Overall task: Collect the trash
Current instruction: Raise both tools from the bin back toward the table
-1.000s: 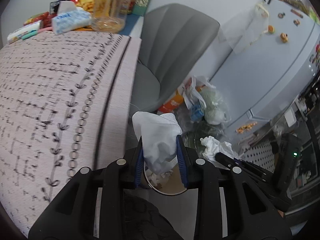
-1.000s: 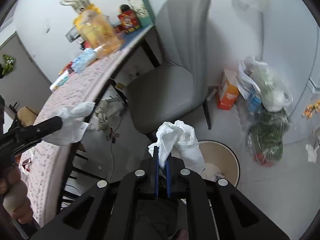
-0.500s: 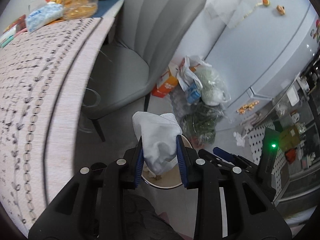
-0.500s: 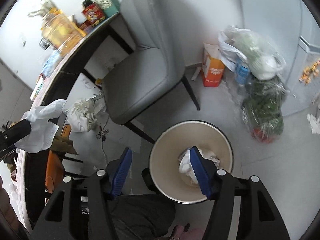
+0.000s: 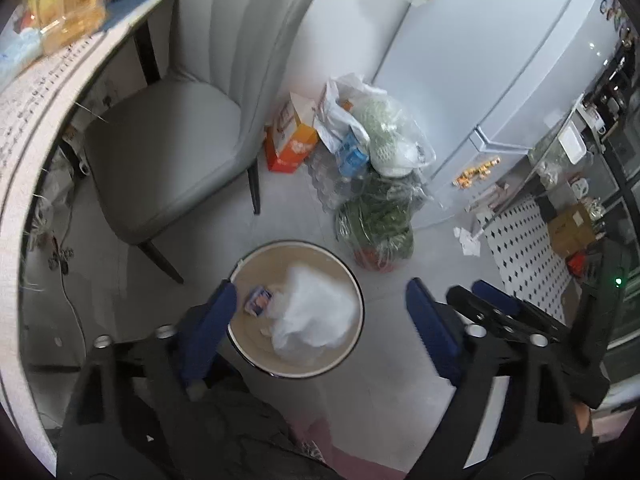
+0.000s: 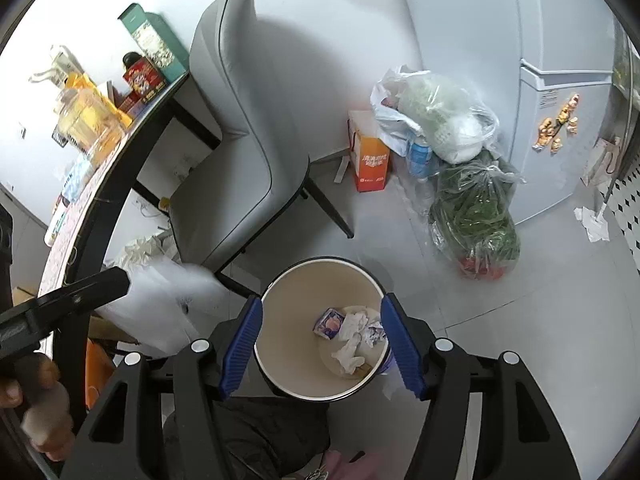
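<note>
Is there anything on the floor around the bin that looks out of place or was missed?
Yes. A crumpled white paper scrap lies loose on the floor by the fridge, away from the bin. More crumpled white stuff sits under the table. The bagged items by the wall look deliberately set down.

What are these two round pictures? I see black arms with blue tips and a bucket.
No robot: a person carries a hand-held gripper in each hand, each with a wide-angle camera looking along its blue fingers. One picture is from the left hand-held gripper, the other from the right hand-held gripper. Both look down at a bin on the floor beside a grey chair. The left jaws are opening; a blurred white wad is loose over the bin. The right jaws are open and empty. Crumpled paper lies inside.
</note>
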The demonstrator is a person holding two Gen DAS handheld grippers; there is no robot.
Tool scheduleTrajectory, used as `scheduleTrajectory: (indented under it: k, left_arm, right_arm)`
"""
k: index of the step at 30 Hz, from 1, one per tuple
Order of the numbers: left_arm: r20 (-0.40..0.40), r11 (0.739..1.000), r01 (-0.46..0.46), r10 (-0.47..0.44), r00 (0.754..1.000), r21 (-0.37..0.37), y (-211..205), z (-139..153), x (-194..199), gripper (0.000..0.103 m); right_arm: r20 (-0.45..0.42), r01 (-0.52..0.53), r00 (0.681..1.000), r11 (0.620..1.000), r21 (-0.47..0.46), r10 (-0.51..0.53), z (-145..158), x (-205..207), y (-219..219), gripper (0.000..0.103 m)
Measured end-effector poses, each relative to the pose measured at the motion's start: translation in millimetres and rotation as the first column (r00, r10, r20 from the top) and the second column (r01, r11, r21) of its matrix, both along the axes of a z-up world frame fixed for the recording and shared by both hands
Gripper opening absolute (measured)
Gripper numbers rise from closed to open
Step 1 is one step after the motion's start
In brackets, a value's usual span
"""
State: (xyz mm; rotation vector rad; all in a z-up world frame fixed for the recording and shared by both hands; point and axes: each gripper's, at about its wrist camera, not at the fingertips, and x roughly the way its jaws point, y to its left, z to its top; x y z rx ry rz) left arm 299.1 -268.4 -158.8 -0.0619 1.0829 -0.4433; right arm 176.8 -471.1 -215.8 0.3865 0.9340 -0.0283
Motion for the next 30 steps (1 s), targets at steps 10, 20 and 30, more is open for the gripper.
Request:
scheduleTrajectory:
  k: [10, 20, 30]
  left_arm:
    - [0.070, 0.989, -0.147, 0.148, 0.986, -0.024, 72, 35, -2, 0.097]
    - [0.178, 0.959, -0.268, 0.281, 0.943, -0.094, 150, 84, -39, 0.097]
    - [0.237, 0.907, -0.399, 0.420, 0.876, -0.134, 233, 111, -84, 0.097]
  right_arm:
    - [0.041, -0.052, 0.998, 0.999, -0.011, 0.052, 14, 2, 32, 0.089]
    - [0.119, -0.138, 0.983, 0.990, -0.033, 0.141, 55, -3, 91, 0.095]
    - [0.213, -0.292, 0.929, 0.953, -0.082, 0.303, 104, -11, 184, 0.095]
